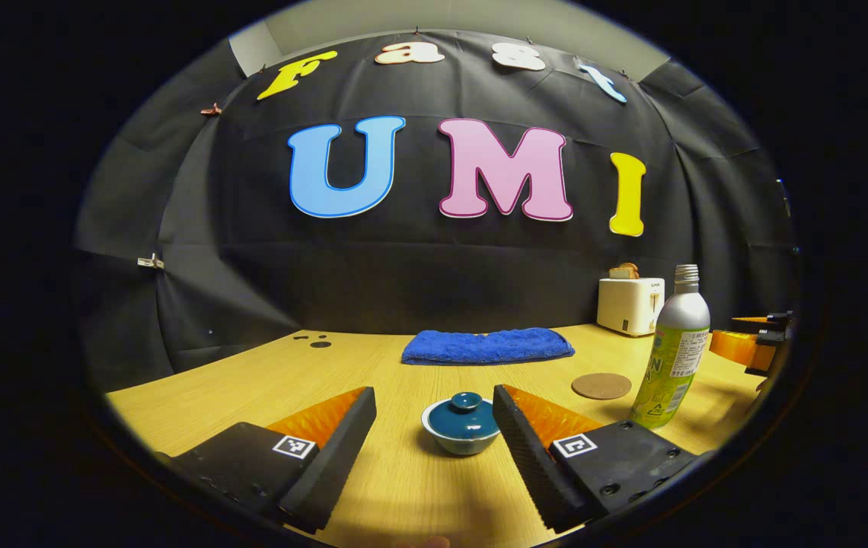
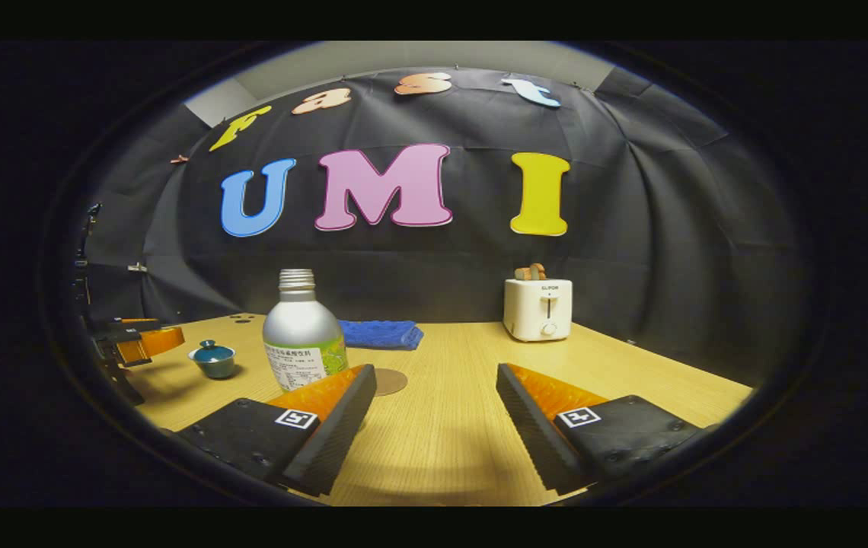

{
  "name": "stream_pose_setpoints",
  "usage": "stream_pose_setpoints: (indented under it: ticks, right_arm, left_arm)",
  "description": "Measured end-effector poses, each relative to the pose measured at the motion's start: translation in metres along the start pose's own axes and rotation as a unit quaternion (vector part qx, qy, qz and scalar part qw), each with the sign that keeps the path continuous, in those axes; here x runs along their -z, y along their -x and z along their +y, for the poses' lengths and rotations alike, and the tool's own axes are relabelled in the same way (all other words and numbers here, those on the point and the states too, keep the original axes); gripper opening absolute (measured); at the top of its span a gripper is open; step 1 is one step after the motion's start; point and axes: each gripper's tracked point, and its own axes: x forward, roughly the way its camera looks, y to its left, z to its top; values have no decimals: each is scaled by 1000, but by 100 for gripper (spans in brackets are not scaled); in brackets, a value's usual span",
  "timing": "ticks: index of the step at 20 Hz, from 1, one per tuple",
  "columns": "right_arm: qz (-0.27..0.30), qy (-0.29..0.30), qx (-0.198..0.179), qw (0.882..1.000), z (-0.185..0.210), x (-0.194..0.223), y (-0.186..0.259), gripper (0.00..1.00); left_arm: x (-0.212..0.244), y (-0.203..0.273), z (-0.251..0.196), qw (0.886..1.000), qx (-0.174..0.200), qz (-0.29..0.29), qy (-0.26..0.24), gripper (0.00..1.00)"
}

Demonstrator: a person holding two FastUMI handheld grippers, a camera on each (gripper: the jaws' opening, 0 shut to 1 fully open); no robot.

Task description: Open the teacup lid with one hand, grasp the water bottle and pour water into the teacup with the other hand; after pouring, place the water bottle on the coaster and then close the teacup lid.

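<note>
A small teal teacup (image 1: 462, 426) with its lid (image 1: 464, 407) on stands on the wooden table, just ahead of my left gripper (image 1: 434, 407), which is open with the cup between and beyond its fingertips. A silver water bottle (image 1: 671, 350), uncapped with a green label, stands upright to the right of the cup. A round brown coaster (image 1: 601, 386) lies between them, farther back. In the right gripper view the water bottle (image 2: 303, 335) stands ahead and left of my open right gripper (image 2: 434, 384), partly behind its left finger. The coaster (image 2: 390, 380) lies beside it. The teacup (image 2: 213, 359) sits far left.
A folded blue towel (image 1: 487, 345) lies at the back middle of the table (image 1: 373, 365). A white toaster (image 2: 538, 308) holding toast stands at the back right. The other gripper (image 2: 129, 342) shows at the left edge of the right gripper view.
</note>
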Motion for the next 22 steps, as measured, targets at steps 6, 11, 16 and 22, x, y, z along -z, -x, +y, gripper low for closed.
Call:
stream_pose_setpoints:
  ticks: [6, 11, 16, 22]
  right_arm:
    - [0, 0, 0, 1000, 0, 0, -1, 98]
    - [0, 0, 0, 1000, 0, 0, -1, 98]
    - [0, 0, -3, 1000, 1, 0, -1, 98]
    - [1, -1, -21, 1000, 9, 0, 4, 98]
  left_arm:
    - [0, 0, -7, 1000, 13, 0, 0, 98]
    - [0, -1, -8, 1000, 13, 0, 0, 98]
    - [0, -21, -23, 999, 41, 0, -3, 98]
    - [15, -47, -37, 996, 51, 50, -45, 89]
